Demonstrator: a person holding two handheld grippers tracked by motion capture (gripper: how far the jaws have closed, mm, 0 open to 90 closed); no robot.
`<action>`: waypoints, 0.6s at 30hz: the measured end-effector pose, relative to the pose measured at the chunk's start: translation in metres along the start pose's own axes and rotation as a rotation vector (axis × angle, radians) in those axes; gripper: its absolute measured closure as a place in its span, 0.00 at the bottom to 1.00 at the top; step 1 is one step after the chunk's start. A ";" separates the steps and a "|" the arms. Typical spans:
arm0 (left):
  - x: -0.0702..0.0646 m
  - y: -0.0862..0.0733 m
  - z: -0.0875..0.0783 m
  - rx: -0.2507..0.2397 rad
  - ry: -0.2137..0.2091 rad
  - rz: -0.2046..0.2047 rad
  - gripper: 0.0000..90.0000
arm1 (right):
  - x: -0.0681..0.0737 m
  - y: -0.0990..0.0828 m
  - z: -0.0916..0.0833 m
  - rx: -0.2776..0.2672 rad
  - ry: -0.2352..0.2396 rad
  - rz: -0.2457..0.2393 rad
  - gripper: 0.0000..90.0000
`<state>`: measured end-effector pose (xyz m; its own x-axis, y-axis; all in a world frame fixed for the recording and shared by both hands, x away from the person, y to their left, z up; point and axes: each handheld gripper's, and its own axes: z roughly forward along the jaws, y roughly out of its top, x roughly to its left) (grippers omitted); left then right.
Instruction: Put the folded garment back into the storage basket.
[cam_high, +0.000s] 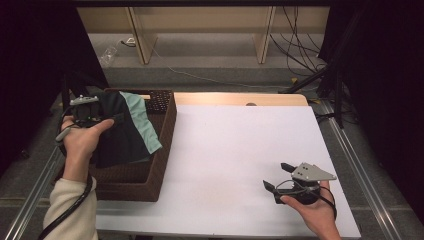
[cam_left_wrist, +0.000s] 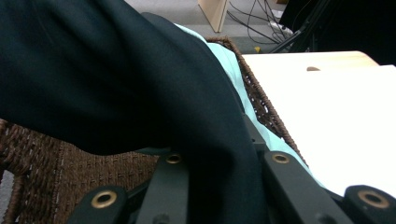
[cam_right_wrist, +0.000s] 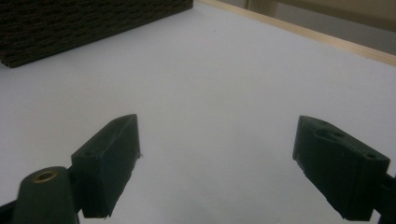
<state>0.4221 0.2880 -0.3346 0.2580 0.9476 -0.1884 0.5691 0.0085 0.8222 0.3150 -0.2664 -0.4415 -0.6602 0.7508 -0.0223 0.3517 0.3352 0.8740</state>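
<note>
My left gripper (cam_high: 106, 118) hangs over the left side of a brown wicker basket (cam_high: 161, 150), shut on a dark cloth (cam_high: 120, 137). In the left gripper view the dark cloth (cam_left_wrist: 116, 79) drapes from between the jaws of the left gripper (cam_left_wrist: 226, 163) and hides their tips. A mint-green cloth (cam_high: 143, 121) lies under it, over the basket's rim; the mint-green cloth (cam_left_wrist: 225, 57) rests against the basket's wall (cam_left_wrist: 70, 175). My right gripper (cam_high: 276, 175) rests low over the white table (cam_high: 235, 145) at the front right, open. Nothing lies between the jaws of the right gripper (cam_right_wrist: 217, 149).
The basket's side (cam_right_wrist: 70, 23) stands far to the left of the right gripper. Wooden legs (cam_high: 142, 42), cables (cam_high: 295, 55) and a dark stand (cam_high: 340, 75) lie beyond the table's far edge. Metal rails (cam_high: 357, 160) run along both sides.
</note>
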 end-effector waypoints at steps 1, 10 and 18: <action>0.001 0.000 0.000 0.004 0.004 0.004 0.86 | 0.000 0.000 0.000 0.001 0.001 -0.001 0.17; 0.005 -0.003 0.005 0.017 0.025 0.011 0.86 | 0.000 0.000 0.000 0.001 0.001 -0.001 0.17; 0.011 -0.005 0.007 0.038 0.043 0.015 0.86 | 0.000 0.000 0.000 0.000 0.001 -0.001 0.17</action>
<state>0.4275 0.2958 -0.3447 0.2333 0.9604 -0.1520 0.5947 -0.0173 0.8038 0.3149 -0.2664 -0.4415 -0.6611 0.7500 -0.0226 0.3513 0.3360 0.8739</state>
